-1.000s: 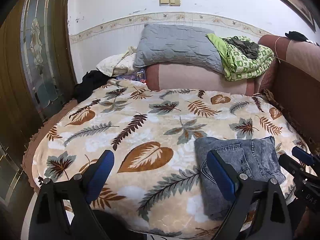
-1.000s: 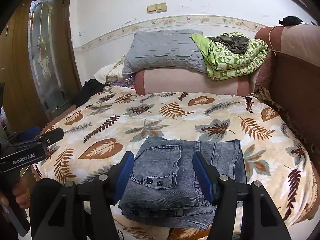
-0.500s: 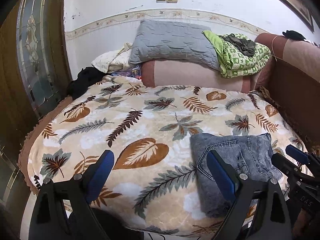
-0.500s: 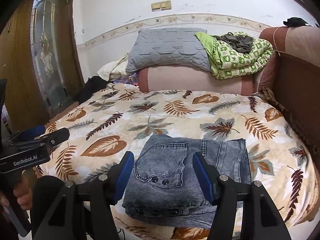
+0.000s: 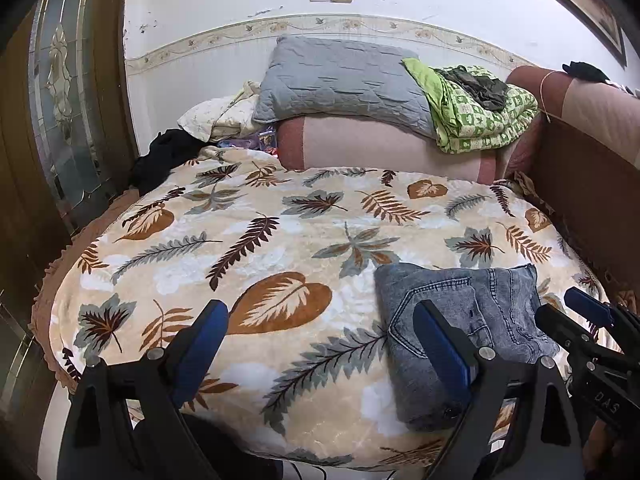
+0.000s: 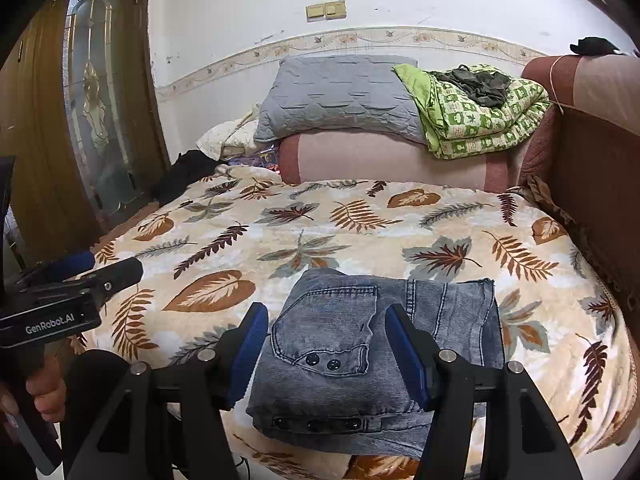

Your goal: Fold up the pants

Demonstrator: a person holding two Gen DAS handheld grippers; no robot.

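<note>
On the bed, near the front edge, sit the pants [image 6: 376, 356], folded up into a chunky gray-blue denim square, lying flat on the blanket [image 5: 256, 240] w/ big brown and gray leaves. Right gripper [image 6: 326, 354] hangs just above & in front of the pants, its blue pads spread apart w/ nothing pinched; the pants show through the gap but aren't touched. Left gripper [image 5: 322, 346] hangs over the bare blanket to the left of the pants, also spread wide & holding nothing. In the right cam, a hand [image 6: 44, 394] grips the left tool's handle at the far left. At the back, a gray pillow [image 6: 340, 96] rests on a pink bolster [image 6: 384, 158], w/ a green checked quilt [image 6: 480, 116] beside it. A wooden door [image 6: 92, 120] w/ glass stands at left.
</note>
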